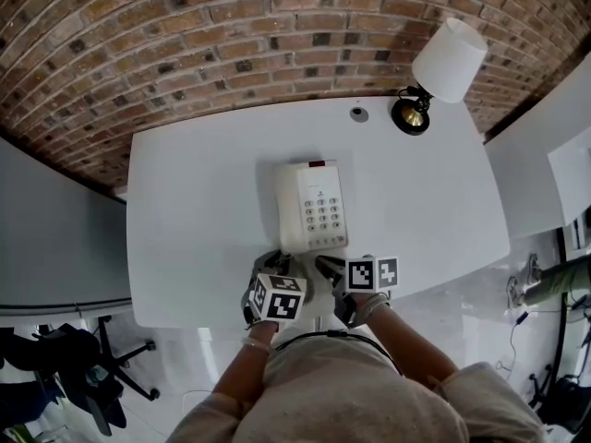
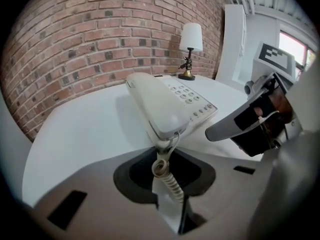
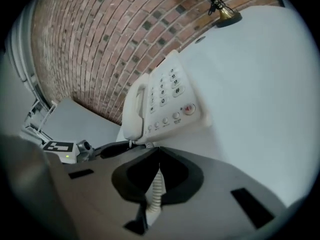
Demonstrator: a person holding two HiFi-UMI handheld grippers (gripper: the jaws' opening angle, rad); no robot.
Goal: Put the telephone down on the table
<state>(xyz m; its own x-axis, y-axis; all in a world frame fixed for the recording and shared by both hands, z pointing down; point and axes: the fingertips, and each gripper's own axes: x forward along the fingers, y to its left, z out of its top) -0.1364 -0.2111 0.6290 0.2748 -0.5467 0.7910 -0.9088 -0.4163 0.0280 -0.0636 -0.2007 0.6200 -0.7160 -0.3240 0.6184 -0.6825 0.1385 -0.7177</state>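
A white push-button telephone (image 1: 312, 206) (image 2: 167, 104) (image 3: 160, 101) lies flat on the white table (image 1: 203, 201), its handset resting in the cradle on its left side. Its coiled cord (image 2: 170, 181) (image 3: 156, 191) leaves the handset's near end toward the table's front edge. My left gripper (image 1: 277, 264) (image 2: 166, 153) sits just in front of the telephone, shut on that cord. Just to its right, my right gripper (image 1: 325, 266) (image 3: 159, 149) has its jaw tips pressed together, and a stretch of cord shows in the hollow behind them.
A table lamp (image 1: 443, 67) (image 2: 191, 44) with a white shade stands at the table's far right corner, with a small round fitting (image 1: 358, 113) beside it. A brick wall runs behind. Another white table (image 1: 536, 155) is at the right, a grey one (image 1: 46, 238) and an office chair (image 1: 83, 367) at the left.
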